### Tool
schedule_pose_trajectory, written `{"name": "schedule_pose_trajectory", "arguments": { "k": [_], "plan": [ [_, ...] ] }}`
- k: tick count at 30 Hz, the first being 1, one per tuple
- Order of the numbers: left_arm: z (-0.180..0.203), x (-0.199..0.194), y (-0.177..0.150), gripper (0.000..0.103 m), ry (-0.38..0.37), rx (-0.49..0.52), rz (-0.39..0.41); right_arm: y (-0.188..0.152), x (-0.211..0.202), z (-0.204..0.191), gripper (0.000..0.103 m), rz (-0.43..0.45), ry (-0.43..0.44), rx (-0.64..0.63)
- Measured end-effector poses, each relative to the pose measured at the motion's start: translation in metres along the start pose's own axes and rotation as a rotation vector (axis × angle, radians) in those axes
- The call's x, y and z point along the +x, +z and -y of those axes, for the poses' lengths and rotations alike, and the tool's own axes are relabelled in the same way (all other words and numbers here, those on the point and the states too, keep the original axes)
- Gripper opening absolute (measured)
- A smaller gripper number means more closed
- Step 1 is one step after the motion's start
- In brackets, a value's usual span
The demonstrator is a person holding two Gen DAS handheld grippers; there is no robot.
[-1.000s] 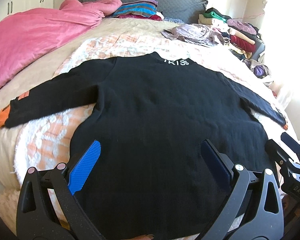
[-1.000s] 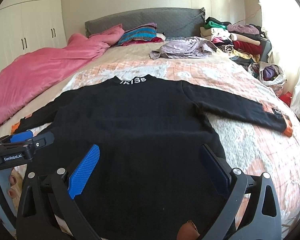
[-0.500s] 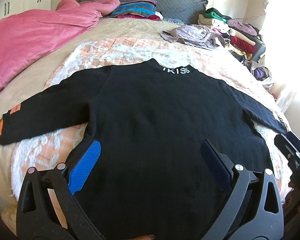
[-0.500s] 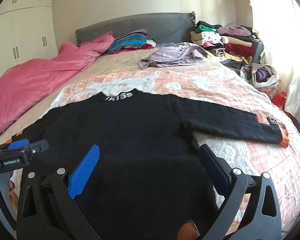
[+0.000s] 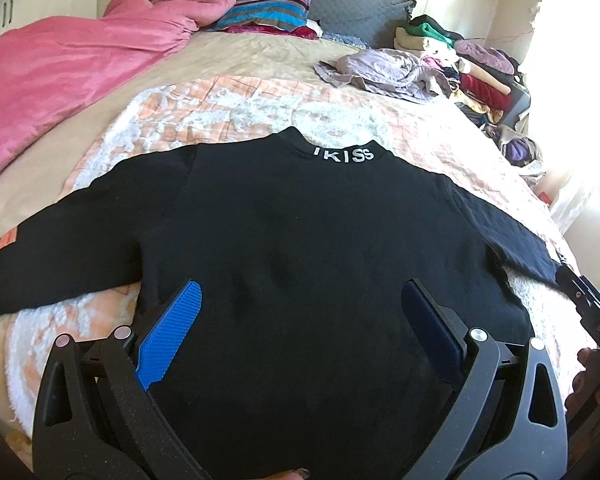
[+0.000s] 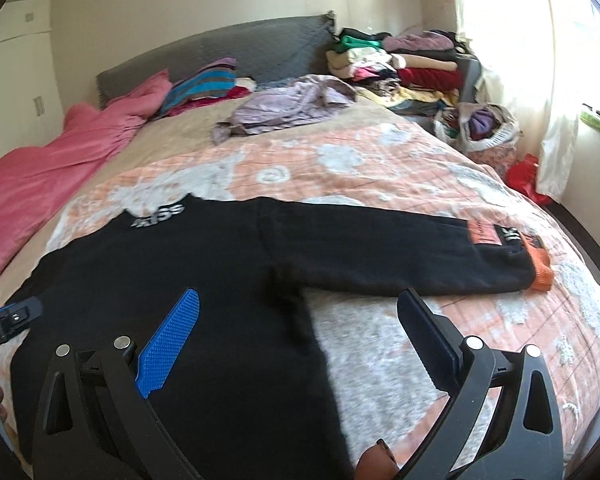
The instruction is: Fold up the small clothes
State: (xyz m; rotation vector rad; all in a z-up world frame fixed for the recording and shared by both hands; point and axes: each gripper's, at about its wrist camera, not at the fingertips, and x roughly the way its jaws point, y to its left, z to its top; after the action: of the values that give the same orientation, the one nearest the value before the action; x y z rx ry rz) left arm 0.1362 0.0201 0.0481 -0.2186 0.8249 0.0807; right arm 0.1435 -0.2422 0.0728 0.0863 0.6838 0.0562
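Swung toward the sleeve side since 1 s ago: right gripper [image 6: 296, 332], jaws spread, empty; left gripper [image 5: 300, 320] likewise spread above the hem. Black sweater [image 5: 300, 248] flat at frame centre on the quilted bed [image 6: 380, 168]: soft, limp knit, light; best pinched at the orange cuff [image 6: 540, 268], right of frame

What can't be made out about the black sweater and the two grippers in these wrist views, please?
- Black sweater: its hem is hidden in both views, behind the open left gripper and the open right gripper.
- Right sleeve: in the left wrist view its cuff is covered by the other gripper's body at the edge.
- Collar lettering: blurred in the right wrist view.
- Left sleeve: its cuff is cut off by the image edge.
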Motion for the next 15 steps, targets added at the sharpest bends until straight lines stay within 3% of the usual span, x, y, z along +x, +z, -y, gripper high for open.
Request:
{"name": "schedule_pose_trajectory", "arguments": {
  "k": [15],
  "plan": [
    [0.025, 0.031, 0.016, 0.094, -0.005, 0.049, -0.036, 0.008, 0.023, 0.085, 0.099, -0.02, -0.153, 0.147]
  ]
}}
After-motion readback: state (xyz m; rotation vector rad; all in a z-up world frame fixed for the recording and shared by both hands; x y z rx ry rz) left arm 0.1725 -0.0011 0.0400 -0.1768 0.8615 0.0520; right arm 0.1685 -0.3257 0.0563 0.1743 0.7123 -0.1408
